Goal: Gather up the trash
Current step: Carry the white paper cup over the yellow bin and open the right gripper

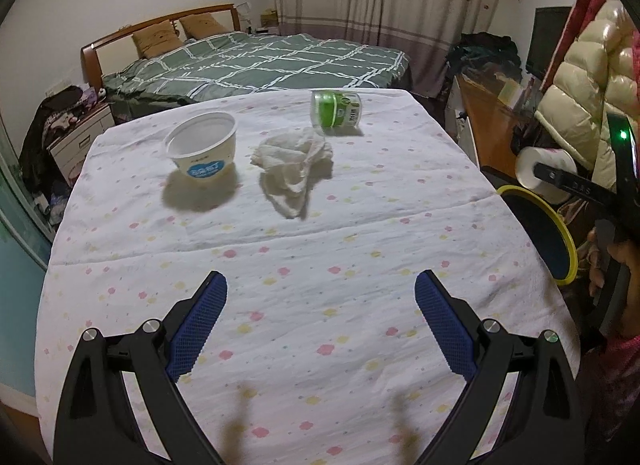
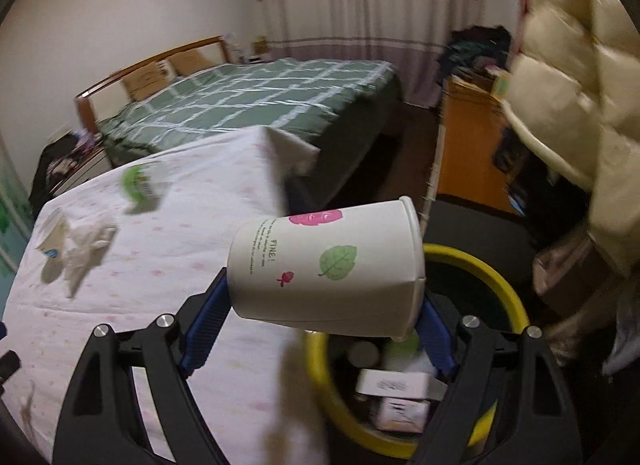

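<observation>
Spread wide, the left gripper [image 1: 320,305] is held over a floral cloth [image 1: 304,265]. Beyond its fingers a bowl [image 1: 202,151], tissue [image 1: 294,163] and green can [image 1: 336,109] are seen. Sideways between the right gripper's [image 2: 320,317] blue ribbed pads, a paper cup [image 2: 328,269] is clamped above a yellow-rimmed bin [image 2: 500,289]; behind, a bed [image 2: 248,101].

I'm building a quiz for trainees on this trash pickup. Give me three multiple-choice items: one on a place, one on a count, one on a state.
1. Where is the paper cup?
A. in the right claw over the yellow bin
B. on the bed
C. beside the bowl

2. How many trash items lie on the table?
A. one
B. three
C. five

3. The left claw is:
A. shut on the tissue
B. open, empty
C. holding the bowl

Key: A, cup sits between the pads above the bin; B, white bowl, crumpled tissue, green container; B, pads apart over bare cloth.
</observation>
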Action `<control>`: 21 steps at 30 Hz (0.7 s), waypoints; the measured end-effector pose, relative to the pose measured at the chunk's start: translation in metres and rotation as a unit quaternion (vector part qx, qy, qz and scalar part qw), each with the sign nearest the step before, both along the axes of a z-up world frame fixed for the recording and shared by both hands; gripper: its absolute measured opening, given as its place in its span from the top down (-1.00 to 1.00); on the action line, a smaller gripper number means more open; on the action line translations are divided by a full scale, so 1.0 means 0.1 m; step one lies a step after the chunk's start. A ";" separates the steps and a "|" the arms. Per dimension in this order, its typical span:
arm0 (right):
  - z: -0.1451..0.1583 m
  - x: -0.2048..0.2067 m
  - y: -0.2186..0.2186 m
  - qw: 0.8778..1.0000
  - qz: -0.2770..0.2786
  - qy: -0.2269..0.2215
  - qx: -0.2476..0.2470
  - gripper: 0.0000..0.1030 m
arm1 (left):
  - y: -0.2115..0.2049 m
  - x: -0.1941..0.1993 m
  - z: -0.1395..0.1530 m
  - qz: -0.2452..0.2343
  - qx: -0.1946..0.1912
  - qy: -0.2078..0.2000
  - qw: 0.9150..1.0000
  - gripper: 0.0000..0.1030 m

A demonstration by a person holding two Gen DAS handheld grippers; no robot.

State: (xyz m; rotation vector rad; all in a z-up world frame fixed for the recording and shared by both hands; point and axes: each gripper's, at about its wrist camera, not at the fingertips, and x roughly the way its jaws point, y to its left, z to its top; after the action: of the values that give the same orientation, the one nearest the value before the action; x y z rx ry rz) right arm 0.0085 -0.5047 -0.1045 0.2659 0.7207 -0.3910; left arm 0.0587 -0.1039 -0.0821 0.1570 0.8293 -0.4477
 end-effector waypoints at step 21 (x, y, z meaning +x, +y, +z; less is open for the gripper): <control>-0.44 -0.31 -0.58 0.997 -0.058 0.025 0.050 -0.81 | -0.29 0.36 -0.03 -0.011 0.007 0.009 1.000 -0.82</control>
State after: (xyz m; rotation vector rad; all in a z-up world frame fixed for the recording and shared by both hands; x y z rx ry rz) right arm -0.0225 -0.5626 -0.1484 0.3952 0.7783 -0.4741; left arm 0.0952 -0.1331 -0.0848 0.1755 0.8489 -0.4638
